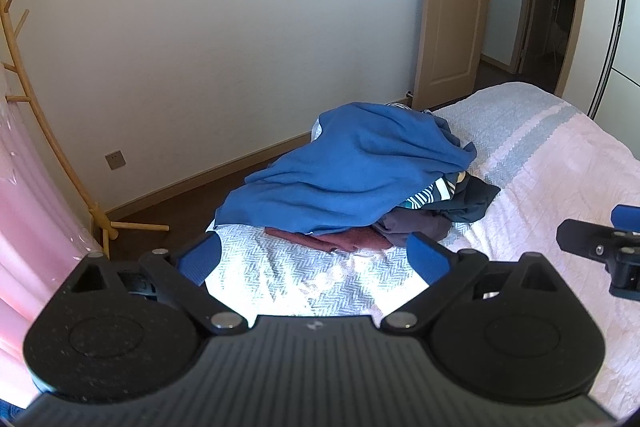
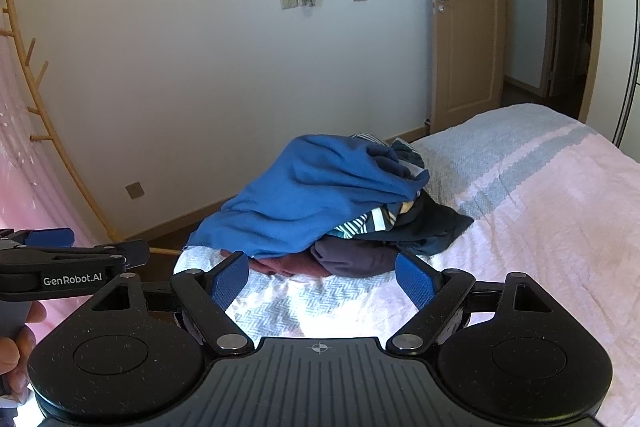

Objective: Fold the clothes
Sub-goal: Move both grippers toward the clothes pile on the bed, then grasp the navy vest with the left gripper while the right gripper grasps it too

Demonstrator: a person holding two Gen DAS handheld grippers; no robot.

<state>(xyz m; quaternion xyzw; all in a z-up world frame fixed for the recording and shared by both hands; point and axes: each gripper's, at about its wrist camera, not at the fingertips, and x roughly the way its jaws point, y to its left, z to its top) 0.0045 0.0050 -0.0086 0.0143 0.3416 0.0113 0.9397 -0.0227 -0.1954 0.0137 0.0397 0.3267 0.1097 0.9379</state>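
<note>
While spread wide, left claw (image 1: 314,261), right claw (image 2: 322,281) empty.

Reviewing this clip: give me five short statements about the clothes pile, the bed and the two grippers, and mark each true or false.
1. A blue garment lies on top of the clothes pile. True.
2. The left gripper is shut on the blue garment. False: its jaws stand wide open over bare bedspread, short of the pile.
3. A striped garment peeks out from under the blue one. True.
4. The right gripper holds a maroon garment. False: it is open and empty; the maroon garment lies at the bottom of the pile.
5. The door behind the bed is shut. False: it stands open onto a dark hallway.
</note>
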